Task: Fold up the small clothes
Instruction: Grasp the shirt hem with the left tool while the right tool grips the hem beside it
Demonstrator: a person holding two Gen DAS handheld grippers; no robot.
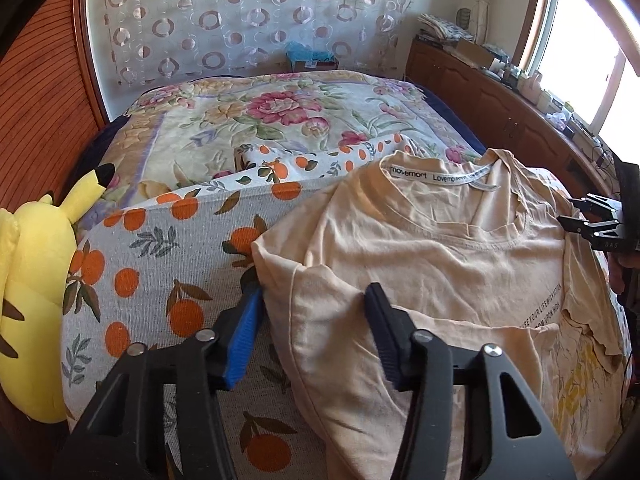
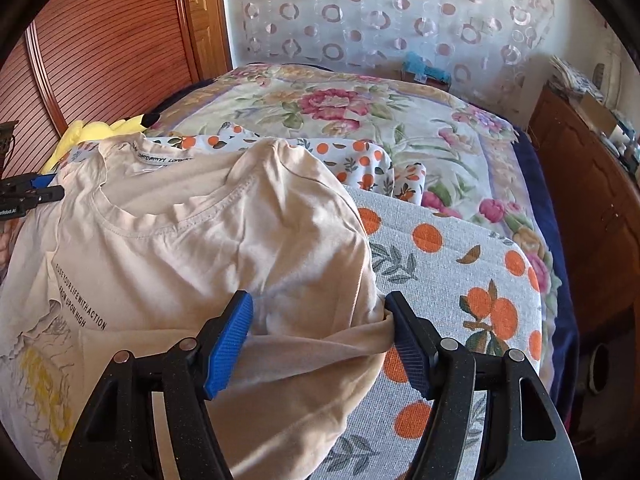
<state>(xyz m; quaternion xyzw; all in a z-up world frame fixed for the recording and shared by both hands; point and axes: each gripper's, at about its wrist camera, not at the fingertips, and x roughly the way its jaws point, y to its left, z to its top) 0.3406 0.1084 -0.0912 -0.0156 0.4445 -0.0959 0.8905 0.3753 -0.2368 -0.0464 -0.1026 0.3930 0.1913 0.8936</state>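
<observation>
A beige T-shirt point(image 1: 432, 248) with black lettering lies front up on an orange-print cover point(image 1: 160, 264), collar toward the far side. Both sleeves are folded inward over the chest. My left gripper point(image 1: 312, 304) is open, its jaws straddling the folded left sleeve edge. My right gripper point(image 2: 320, 316) is open around the bunched right sleeve fold of the shirt point(image 2: 200, 240); cloth touches the right finger point(image 2: 404, 332). Each gripper shows at the edge of the other's view: the right gripper point(image 1: 580, 216) and the left gripper point(image 2: 40, 192).
A yellow plush toy point(image 1: 36, 288) lies left of the cover. A floral blanket point(image 1: 280, 120) covers the bed beyond. A wooden cabinet point(image 1: 500, 108) with clutter runs along the right under a window. A wooden slatted door point(image 2: 100, 48) stands on the left.
</observation>
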